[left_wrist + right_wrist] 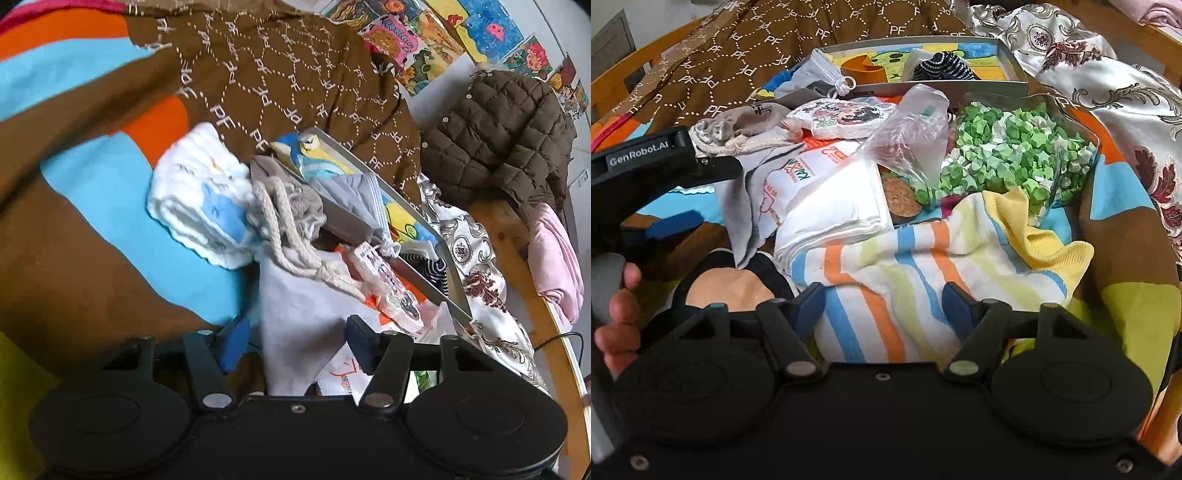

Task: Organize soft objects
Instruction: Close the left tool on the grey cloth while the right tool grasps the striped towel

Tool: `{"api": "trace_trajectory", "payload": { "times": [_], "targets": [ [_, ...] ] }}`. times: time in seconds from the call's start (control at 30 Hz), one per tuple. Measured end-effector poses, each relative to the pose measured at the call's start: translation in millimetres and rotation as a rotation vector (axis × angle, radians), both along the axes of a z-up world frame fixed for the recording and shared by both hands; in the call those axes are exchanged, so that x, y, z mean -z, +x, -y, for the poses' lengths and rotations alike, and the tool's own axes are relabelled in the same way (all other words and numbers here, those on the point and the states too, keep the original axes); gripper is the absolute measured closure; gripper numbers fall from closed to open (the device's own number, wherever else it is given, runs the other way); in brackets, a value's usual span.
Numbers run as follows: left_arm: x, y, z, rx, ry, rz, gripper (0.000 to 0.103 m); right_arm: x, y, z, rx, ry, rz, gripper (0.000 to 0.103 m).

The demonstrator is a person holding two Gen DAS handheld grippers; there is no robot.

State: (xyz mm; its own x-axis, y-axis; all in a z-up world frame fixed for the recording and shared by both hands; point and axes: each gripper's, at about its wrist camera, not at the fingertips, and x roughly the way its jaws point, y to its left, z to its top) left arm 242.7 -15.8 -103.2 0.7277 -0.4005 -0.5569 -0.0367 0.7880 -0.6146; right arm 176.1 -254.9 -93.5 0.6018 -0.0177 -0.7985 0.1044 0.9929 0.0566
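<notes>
Soft things lie heaped on a bed. In the left wrist view my left gripper (pixel 295 345) is open over a grey cloth (pixel 299 295). Beyond it lie a beige drawstring pouch (pixel 291 206), a folded white and blue cloth (pixel 199 199) and a printed packet (pixel 388 291). In the right wrist view my right gripper (pixel 884 308) is open, its blue pads either side of a striped towel (pixel 905 266). Past the towel lie a stack of white cloths (pixel 838 210), a plastic bag (pixel 908 129) and a grey tray (pixel 1012 70) holding a striped sock (pixel 942 66).
A glass jar of green paper stars (pixel 1015 147) lies on its side with its cork (pixel 899 195) beside it. A brown patterned quilt (pixel 277 74), a satin cover (pixel 1108 85), a brown puffer jacket (pixel 498 129) and a wooden bed frame (pixel 517 258) surround the heap. My left gripper's body (pixel 646 162) shows at left.
</notes>
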Motion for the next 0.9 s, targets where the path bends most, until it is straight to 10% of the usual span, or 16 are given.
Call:
{"api": "trace_trajectory", "payload": {
  "times": [0.4, 0.9],
  "targets": [
    [10.1, 4.0, -11.5, -0.040, -0.073, -0.071, 0.085, 8.8, 4.9, -0.5, 0.006, -0.009, -0.037, 0.069],
    [-3.8, -22.5, -10.2, -0.027, 0.008, -0.105, 0.094, 3.9, -1.8, 7.9, 0.043, 0.055, -0.020, 0.099]
  ]
}}
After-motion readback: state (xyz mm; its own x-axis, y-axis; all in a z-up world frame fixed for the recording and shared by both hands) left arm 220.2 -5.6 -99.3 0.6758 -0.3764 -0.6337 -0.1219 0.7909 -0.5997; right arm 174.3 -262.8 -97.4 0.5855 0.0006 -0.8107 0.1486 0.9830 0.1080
